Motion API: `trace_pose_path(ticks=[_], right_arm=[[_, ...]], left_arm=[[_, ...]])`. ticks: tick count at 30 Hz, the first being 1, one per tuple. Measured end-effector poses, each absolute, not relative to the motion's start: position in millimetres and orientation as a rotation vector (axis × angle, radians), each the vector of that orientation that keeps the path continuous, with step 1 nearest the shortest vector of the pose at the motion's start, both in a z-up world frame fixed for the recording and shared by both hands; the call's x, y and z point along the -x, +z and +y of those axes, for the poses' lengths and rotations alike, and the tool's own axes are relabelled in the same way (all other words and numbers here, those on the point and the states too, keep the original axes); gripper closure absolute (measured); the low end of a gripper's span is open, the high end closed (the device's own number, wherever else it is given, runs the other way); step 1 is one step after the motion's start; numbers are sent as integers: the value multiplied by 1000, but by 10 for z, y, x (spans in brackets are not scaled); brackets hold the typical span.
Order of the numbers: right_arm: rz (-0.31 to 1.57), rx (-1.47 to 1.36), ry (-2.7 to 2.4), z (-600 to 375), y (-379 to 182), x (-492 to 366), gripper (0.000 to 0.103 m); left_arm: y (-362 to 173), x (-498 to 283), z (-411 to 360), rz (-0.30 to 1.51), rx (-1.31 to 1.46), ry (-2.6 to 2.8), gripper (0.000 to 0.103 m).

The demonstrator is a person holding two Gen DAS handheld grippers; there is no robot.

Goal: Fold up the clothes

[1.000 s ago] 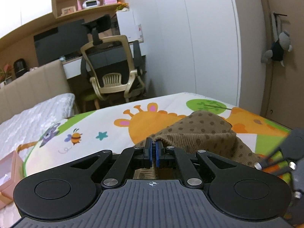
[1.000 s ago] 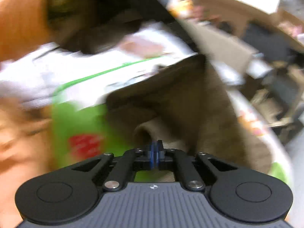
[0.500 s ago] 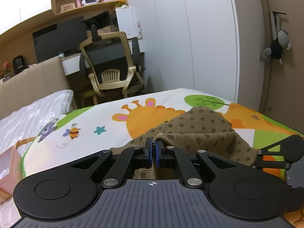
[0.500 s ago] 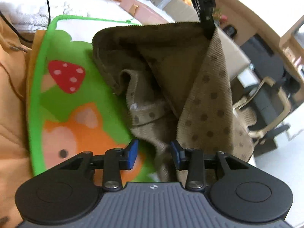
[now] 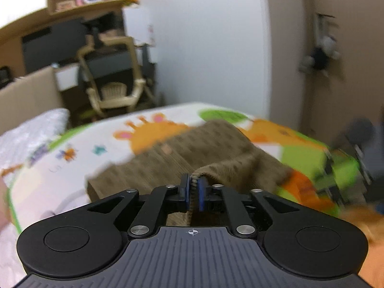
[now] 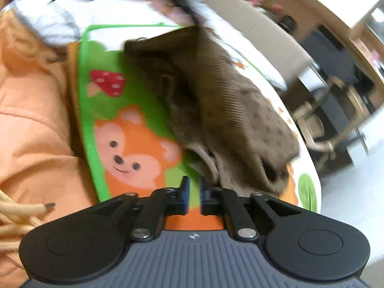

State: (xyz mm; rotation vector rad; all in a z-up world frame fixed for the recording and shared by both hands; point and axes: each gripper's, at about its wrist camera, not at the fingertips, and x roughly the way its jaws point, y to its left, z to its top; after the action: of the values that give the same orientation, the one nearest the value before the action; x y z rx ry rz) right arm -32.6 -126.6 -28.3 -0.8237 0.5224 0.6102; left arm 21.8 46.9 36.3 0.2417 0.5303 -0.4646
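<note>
A brown dotted corduroy garment (image 5: 192, 153) lies bunched on a colourful cartoon play mat (image 5: 100, 151). My left gripper (image 5: 193, 187) is shut on the garment's near edge, with cloth pinched between the blue pads. In the right wrist view the same garment (image 6: 228, 110) drapes across the mat (image 6: 134, 148). My right gripper (image 6: 194, 188) is open a small gap and empty, just left of the garment's near hem. The right gripper also shows blurred at the right of the left wrist view (image 5: 357, 148).
An orange cloth (image 6: 31, 124) lies left of the mat with beige cords (image 6: 21, 212) on it. A white quilted bed (image 5: 26, 139) is at the left. A beige office chair (image 5: 112, 76) and a desk stand behind the mat.
My right gripper let go of the garment, then narrowed and drew back off it. My left gripper kept its hold and carried the edge lower over the mat.
</note>
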Motion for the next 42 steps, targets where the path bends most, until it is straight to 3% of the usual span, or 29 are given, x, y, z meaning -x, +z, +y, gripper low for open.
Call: trace_pose_path(ticks=[2, 11, 14, 18, 25, 27, 29, 32, 36, 42], right_arm=[[521, 741, 529, -1367, -282, 230, 64], [501, 712, 328, -1545, -593, -166, 63], [417, 663, 255, -1526, -488, -273, 89], [345, 534, 120, -1861, -134, -157, 90], [502, 477, 116, -2278, -398, 107, 84], [544, 462, 174, -2302, -496, 201, 66], [547, 424, 215, -2328, -452, 226, 54], [532, 354, 267, -2370, -311, 227, 46], [492, 187, 371, -2356, 19, 38, 18], [570, -12, 430, -2202, 55, -785, 18]], left_arm=[[180, -97, 520, 578, -236, -469, 73], [-269, -70, 853, 698, -189, -310, 47], [-312, -87, 914, 704, -186, -281, 42], [-355, -92, 1005, 707, -193, -233, 36], [-363, -9, 1206, 709, -223, -135, 23], [-318, 10, 1258, 711, -217, -129, 23], [-227, -11, 1316, 713, -154, -162, 20], [-54, -123, 1386, 715, -17, -225, 16], [172, -510, 1377, 698, 148, -265, 11], [184, -1233, 1392, 710, 314, -243, 10]])
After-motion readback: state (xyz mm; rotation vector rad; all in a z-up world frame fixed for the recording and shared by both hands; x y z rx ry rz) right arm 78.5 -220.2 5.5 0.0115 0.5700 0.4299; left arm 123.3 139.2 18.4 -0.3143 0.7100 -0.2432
